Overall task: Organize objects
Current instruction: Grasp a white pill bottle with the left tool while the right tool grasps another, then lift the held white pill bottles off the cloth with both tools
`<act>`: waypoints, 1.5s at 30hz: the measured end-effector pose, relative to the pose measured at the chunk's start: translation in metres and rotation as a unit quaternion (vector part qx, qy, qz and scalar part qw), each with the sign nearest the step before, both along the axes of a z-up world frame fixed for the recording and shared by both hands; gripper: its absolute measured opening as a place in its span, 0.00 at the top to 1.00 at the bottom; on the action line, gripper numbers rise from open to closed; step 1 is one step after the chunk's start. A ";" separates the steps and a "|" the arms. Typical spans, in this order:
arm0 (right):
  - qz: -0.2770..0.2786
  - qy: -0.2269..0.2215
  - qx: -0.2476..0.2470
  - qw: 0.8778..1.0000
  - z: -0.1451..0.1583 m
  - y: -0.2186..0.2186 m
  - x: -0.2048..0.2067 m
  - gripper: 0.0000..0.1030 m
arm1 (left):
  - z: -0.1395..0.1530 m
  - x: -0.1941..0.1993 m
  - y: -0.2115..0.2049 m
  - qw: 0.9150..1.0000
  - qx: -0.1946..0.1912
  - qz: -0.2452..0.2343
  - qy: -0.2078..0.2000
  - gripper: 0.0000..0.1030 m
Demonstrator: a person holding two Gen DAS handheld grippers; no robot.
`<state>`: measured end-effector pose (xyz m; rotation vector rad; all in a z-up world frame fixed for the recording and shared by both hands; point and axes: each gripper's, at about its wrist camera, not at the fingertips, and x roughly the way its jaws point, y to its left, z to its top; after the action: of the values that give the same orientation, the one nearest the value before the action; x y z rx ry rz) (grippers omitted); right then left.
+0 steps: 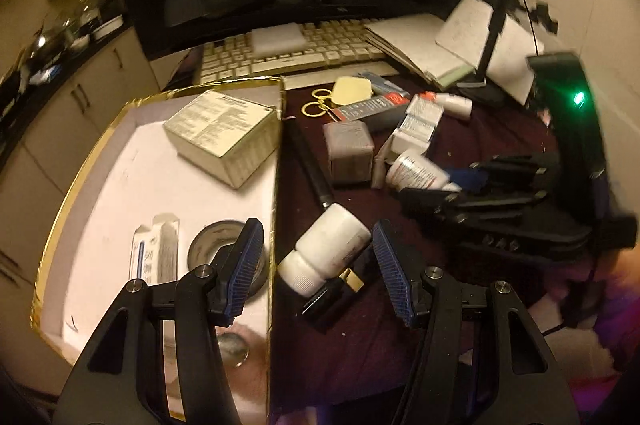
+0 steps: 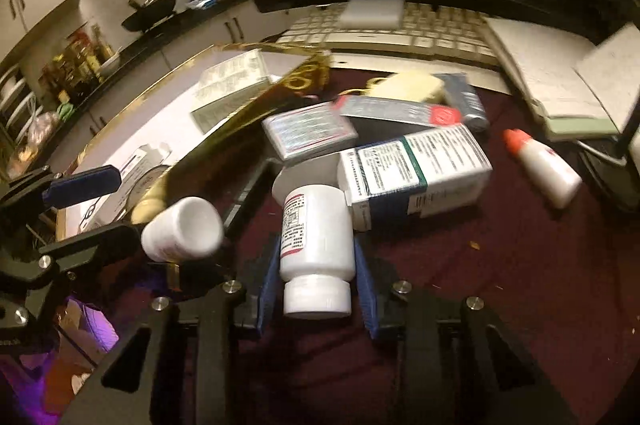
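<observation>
Between the right claw [image 2: 316, 289] pads lies a white bottle [image 2: 316, 245].

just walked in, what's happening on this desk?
A person with a gripper in each hand is sorting medicine clutter into a gold-rimmed tray. The right gripper has its pads against a lying white pill bottle with a red-edged label. The left gripper is open, with a second white bottle lying between its fingers, not gripped. The tray already holds a box, a round tin and a sachet. More boxes and bottles lie on the dark red cloth.
</observation>
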<state>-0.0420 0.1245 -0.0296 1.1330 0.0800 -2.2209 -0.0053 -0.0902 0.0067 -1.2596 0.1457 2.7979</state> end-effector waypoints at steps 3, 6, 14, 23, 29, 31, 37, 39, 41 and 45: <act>-0.016 -0.010 -0.010 1.000 0.000 0.017 -0.002 0.66 | -0.009 -0.010 0.010 1.000 -0.022 -0.009 -0.014 0.44; -0.024 -0.021 -0.028 0.999 -0.001 0.028 -0.004 0.66 | -0.016 -0.016 0.015 0.999 -0.026 -0.010 -0.025 0.63; -0.028 -0.023 -0.047 0.998 -0.001 0.038 -0.001 0.66 | -0.026 -0.026 0.032 0.996 0.055 -0.037 -0.060 0.66; -0.059 -0.009 -0.041 0.997 0.000 0.063 0.000 0.66 | -0.027 -0.032 0.070 0.994 0.064 -0.073 -0.051 0.66; -0.079 -0.014 -0.049 0.996 -0.002 0.083 -0.003 0.66 | -0.021 -0.019 0.064 0.995 0.043 -0.070 -0.053 0.65; -0.079 -0.013 -0.051 0.995 -0.002 0.084 -0.003 0.66 | -0.021 -0.014 0.065 0.996 0.030 -0.071 -0.051 0.65; -0.079 -0.005 -0.046 0.996 -0.002 0.081 -0.001 0.66 | -0.023 -0.009 0.063 0.996 0.019 -0.070 -0.045 0.64; -0.079 -0.006 -0.048 0.996 -0.002 0.081 -0.001 0.66 | -0.023 -0.009 0.059 0.996 0.028 -0.069 -0.044 0.64; -0.079 -0.006 -0.049 0.996 -0.002 0.081 0.000 0.66 | -0.023 -0.009 0.058 0.996 0.036 -0.070 -0.044 0.64; -0.080 -0.006 -0.048 0.996 -0.003 0.081 -0.001 0.66 | -0.021 -0.008 0.052 0.994 0.065 -0.076 -0.042 0.64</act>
<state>-0.0425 0.2057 -0.0322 1.1345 -0.1255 -2.3299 -0.0134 -0.0381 -0.0139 -1.2767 0.0516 2.5755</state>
